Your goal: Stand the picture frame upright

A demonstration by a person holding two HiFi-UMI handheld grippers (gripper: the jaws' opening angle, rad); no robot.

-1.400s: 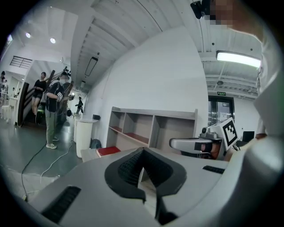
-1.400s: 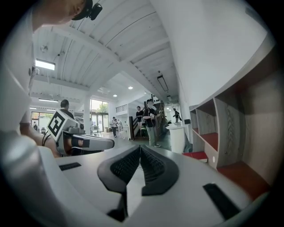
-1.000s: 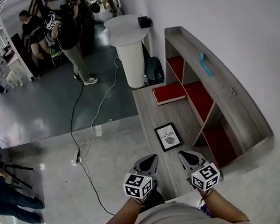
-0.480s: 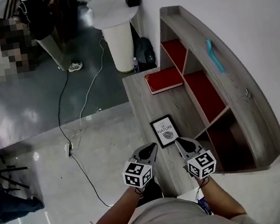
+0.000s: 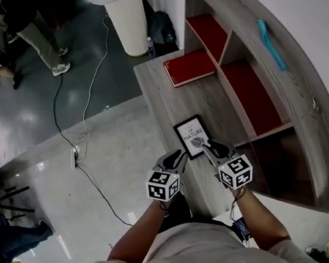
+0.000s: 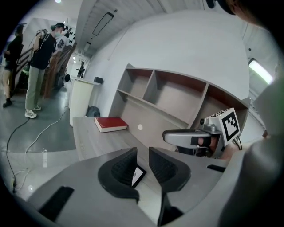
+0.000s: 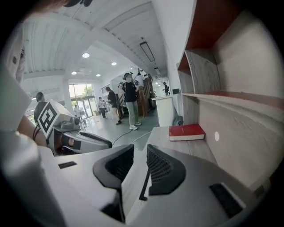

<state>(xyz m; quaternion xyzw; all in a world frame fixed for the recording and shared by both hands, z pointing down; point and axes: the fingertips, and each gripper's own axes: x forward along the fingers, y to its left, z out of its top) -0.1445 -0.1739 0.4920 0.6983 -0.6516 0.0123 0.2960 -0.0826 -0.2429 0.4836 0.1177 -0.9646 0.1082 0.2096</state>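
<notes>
- The picture frame (image 5: 193, 135) lies flat on the table (image 5: 169, 99), toward its near end.
- Left gripper (image 5: 177, 155) and right gripper (image 5: 209, 145) hover over the table's near end, jaws just opened, holding nothing.

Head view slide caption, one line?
Left gripper and right gripper, fingers just opening and empty, poised at the picture frame lying flat on the desk.

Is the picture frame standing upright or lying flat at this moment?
Lying flat. The picture frame rests face up on the desk; the head view shows its printed front.
</notes>
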